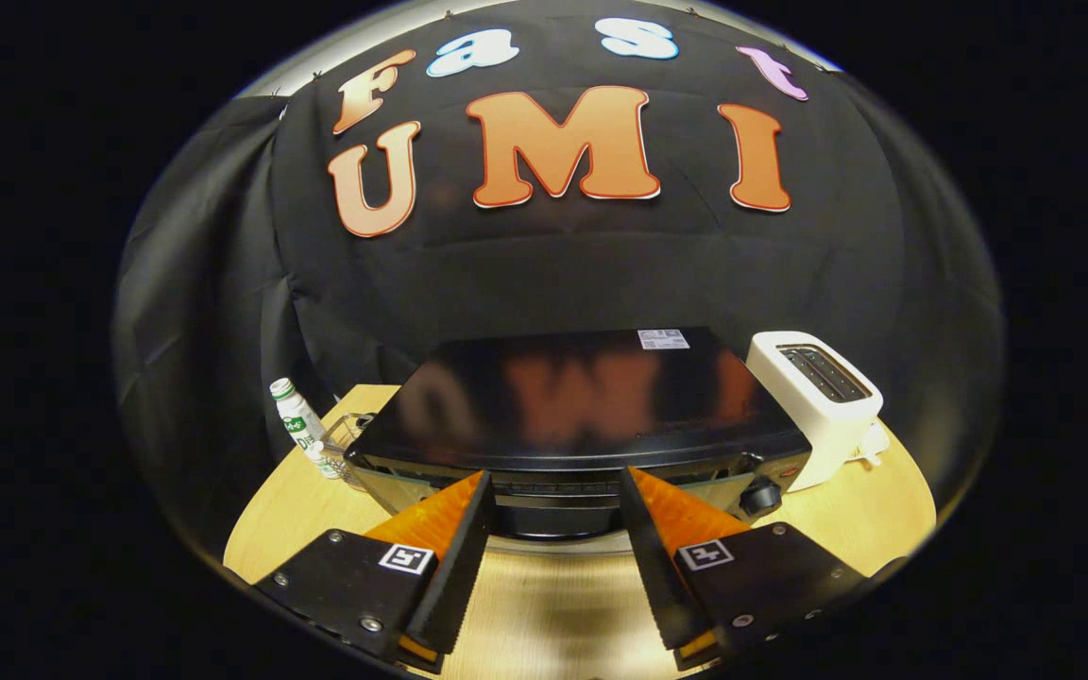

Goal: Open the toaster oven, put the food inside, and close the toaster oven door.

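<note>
My gripper (pixel 553 486) fingers spread wide at the closed toaster oven (pixel 572 416) front, white toaster (pixel 818 401) at two o'clock, bottle (pixel 297 416) at ten o'clock

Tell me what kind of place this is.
Likely a staged kitchen-counter setup in a recording booth: a glossy black toaster oven and a white slot toaster sit on a light wooden table, backed by black cloth. The open gripper points at the oven's front.

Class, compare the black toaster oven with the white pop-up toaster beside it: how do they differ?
The black toaster oven is wide, low and glossy; the white pop-up toaster is narrower, taller and matte. The oven has a front knob; the toaster has two top slots. The oven sits just ahead of the open gripper; the toaster stands off to one side. Both rest on the wooden table.
</note>
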The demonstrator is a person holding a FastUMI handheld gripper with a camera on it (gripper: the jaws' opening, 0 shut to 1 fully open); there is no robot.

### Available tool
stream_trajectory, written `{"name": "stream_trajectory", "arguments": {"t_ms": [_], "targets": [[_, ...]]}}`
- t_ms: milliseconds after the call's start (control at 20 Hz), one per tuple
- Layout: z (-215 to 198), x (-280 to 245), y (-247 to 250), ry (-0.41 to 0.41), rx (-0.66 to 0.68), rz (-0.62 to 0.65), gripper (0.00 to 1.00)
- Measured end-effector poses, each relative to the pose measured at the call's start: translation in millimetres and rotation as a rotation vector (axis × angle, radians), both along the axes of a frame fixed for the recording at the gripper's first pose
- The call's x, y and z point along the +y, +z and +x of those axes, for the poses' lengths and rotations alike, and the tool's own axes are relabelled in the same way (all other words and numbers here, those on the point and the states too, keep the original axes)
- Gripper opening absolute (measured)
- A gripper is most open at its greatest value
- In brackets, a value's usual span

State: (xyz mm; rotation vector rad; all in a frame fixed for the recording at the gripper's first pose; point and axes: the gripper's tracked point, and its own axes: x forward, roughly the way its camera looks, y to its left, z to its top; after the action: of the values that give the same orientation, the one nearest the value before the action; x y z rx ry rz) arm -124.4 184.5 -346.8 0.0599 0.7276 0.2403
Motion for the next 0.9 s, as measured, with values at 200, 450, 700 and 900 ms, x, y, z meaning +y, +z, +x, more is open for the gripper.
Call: {"name": "stream_trajectory", "arguments": {"t_ms": [200, 450, 700, 900], "targets": [[-28, -6, -2, 0.048, 0.078, 0.021, 0.69], [-63, -11, -8, 0.116, 0.163, 0.037, 0.64], [-98, -17, -21, 0.142, 0.229, 0.048, 0.60], [-146, -17, -48, 0.157, 0.413, 0.086, 0.57]]}}
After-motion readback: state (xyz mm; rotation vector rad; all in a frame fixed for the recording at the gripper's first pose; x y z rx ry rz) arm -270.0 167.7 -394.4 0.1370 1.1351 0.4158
